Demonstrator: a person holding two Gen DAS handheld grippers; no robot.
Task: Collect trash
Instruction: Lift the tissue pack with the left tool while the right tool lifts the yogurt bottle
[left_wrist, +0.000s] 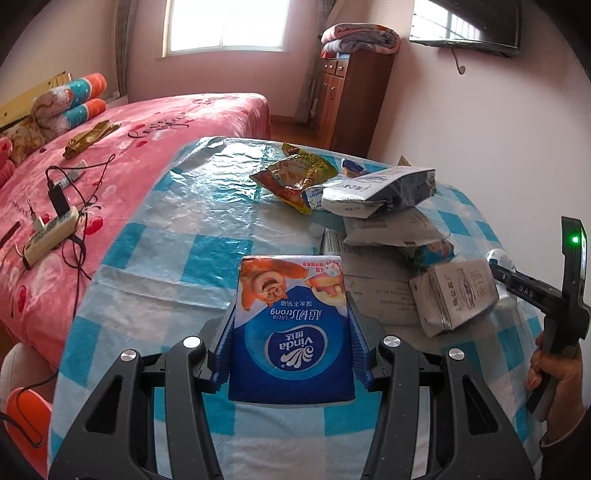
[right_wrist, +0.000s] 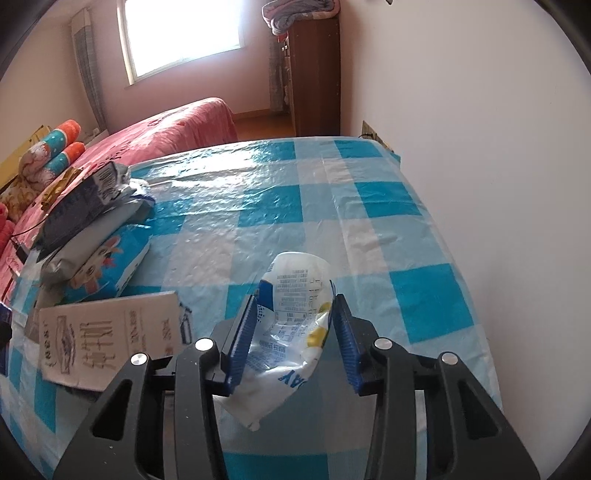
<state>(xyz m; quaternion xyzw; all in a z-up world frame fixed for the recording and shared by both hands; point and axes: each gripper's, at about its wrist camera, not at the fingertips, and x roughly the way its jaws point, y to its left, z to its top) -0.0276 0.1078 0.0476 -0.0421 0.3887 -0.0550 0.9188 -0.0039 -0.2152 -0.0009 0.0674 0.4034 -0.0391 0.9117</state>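
Left gripper (left_wrist: 291, 328) clamped on blue tissue pack (left_wrist: 290, 325); right gripper (right_wrist: 295, 339) pinching crumpled white wrapper (right_wrist: 291, 317), both held above checked table (right_wrist: 332, 206). Pick-up step apparently done for both items. Loose trash pile (left_wrist: 384, 206) and grey box (left_wrist: 454, 295) remaining between the hands. Next, presumably: carrying both to a bin, none in view, without loosening either grip.

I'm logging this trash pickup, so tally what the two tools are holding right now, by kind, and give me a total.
Blue tissue pack, clamped in the left tool: 1
Crumpled white plastic wrapper, clamped in the right tool: 1
Total: 2
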